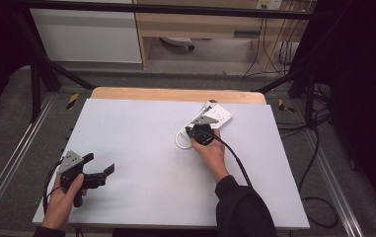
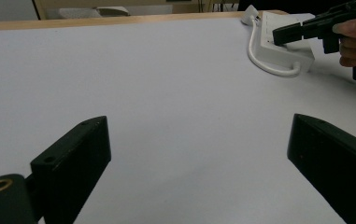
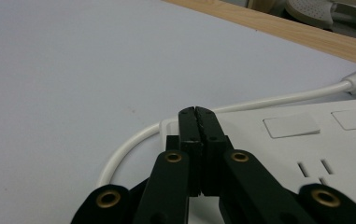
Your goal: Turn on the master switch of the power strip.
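Over the near end of the white power strip [image 3: 306,140], the right gripper [image 3: 197,114] has its two black jaws pressed flat together with nothing between them, their tips resting on or just above the strip's top face. Held shut like this, the jaws make one narrow point, which suits pushing on a switch or nudging the strip better than taking hold of it; the rocker switches [image 3: 291,126] lie just beside the tips, toward the strip's far end. From that end, the strip's white cable [image 3: 133,140] curls back along its side and loops round its near end, on the white mat, close enough that a careless push could snag it. In the high view the strip [image 1: 219,114] sits near the mat's far edge, by the wooden tabletop [image 1: 175,94]. Well apart from the strip, at the mat's near left corner, the left gripper [image 1: 98,167] waits with jaws spread wide and empty, probably idle until a second grip is needed.
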Demonstrator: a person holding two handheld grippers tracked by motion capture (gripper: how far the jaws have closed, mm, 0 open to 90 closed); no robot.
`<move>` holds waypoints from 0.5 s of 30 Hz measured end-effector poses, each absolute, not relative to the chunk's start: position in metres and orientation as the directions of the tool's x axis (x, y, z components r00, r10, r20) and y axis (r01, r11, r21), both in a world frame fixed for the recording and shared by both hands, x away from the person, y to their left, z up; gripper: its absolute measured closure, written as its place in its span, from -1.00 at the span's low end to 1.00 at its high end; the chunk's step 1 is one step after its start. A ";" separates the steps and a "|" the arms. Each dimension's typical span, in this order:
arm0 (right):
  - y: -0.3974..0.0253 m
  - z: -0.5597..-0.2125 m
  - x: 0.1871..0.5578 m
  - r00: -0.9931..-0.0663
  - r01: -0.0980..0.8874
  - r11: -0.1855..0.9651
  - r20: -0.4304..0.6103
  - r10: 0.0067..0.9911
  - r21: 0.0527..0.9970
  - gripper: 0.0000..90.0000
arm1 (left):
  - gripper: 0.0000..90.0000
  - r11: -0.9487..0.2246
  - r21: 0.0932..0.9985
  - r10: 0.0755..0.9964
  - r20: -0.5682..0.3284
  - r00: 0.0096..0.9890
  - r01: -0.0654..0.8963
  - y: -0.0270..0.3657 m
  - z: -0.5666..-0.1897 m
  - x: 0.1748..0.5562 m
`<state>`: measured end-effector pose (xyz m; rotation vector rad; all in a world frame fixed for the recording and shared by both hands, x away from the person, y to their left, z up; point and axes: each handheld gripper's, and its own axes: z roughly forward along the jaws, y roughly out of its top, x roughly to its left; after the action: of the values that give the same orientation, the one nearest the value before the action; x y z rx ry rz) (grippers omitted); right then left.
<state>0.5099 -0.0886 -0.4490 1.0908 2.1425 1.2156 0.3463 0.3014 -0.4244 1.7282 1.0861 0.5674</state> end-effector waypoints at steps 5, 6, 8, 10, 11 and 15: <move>-0.089 -0.449 0.510 -0.590 0.417 0.302 0.003 0.807 0.857 1.00 | -0.86 -0.123 0.905 0.865 -0.104 0.491 0.407 0.301 -0.424 0.346; -0.089 -0.449 0.510 -0.591 0.418 0.303 0.003 0.807 0.857 1.00 | -0.86 -0.123 0.905 0.865 -0.104 0.491 0.407 0.301 -0.424 0.346; -0.089 -0.449 0.510 -0.591 0.419 0.303 0.004 0.806 0.856 1.00 | -0.86 -0.123 0.905 0.865 -0.104 0.491 0.407 0.301 -0.424 0.346; -0.088 -0.449 0.510 -0.591 0.421 0.305 0.003 0.807 0.855 1.00 | -0.86 -0.123 0.905 0.865 -0.103 0.491 0.407 0.301 -0.424 0.346; -0.088 -0.449 0.510 -0.591 0.421 0.305 0.003 0.807 0.855 1.00 | -0.86 -0.123 0.905 0.865 -0.103 0.491 0.407 0.301 -0.424 0.346; -0.088 -0.448 0.510 -0.590 0.423 0.306 0.003 0.807 0.853 1.00 | -0.86 -0.122 0.905 0.865 -0.104 0.490 0.408 0.301 -0.425 0.346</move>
<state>0.5105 -0.0882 -0.4484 1.0937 2.1506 1.2067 0.3462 0.3012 -0.4245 1.7295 1.0875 0.5683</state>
